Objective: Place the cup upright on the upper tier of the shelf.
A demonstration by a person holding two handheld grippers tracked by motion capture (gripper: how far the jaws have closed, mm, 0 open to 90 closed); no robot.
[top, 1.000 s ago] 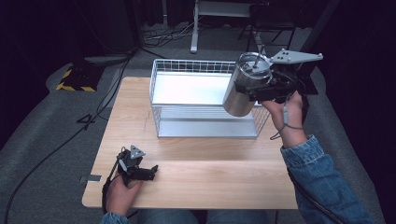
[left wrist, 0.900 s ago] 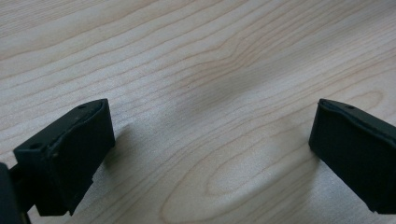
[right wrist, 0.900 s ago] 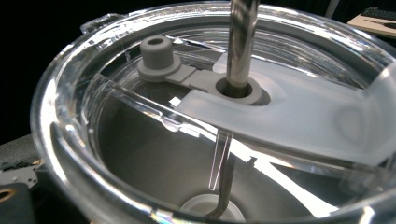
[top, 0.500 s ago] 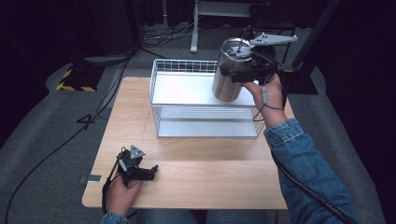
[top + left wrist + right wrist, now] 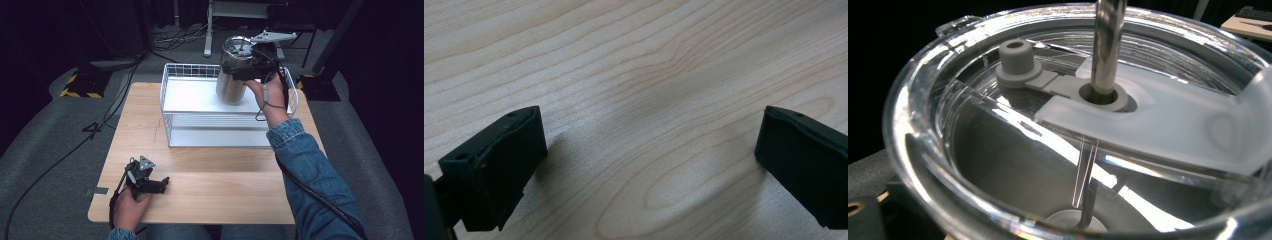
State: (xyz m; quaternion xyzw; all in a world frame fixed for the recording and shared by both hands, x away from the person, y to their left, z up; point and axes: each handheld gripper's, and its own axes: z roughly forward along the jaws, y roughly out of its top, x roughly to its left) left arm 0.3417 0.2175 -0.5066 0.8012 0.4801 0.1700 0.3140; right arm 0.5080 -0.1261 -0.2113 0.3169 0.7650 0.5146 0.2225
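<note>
A steel tumbler (image 5: 233, 75) with a clear lid (image 5: 1058, 100) and a metal straw (image 5: 1108, 45) hangs over the far right part of the white wire basket (image 5: 172, 125). My right gripper (image 5: 250, 62) is shut on the tumbler near its rim, and the tumbler leans slightly. Through the lid in the right gripper view I see the tumbler's steel inside. My left gripper (image 5: 162, 182) rests on the wooden table (image 5: 225, 185) at the near left, open, with bare wood (image 5: 649, 130) between its jaws.
The basket stands at the back middle of the table. Cables (image 5: 100, 125) run over the grey floor to the left. A yellow-and-black block (image 5: 82, 82) lies on the floor at far left, and a desk frame (image 5: 240, 10) stands behind.
My right gripper has carried the tumbler leftward and down, from beside the basket's right end to above its inside. The left gripper has stayed still.
</note>
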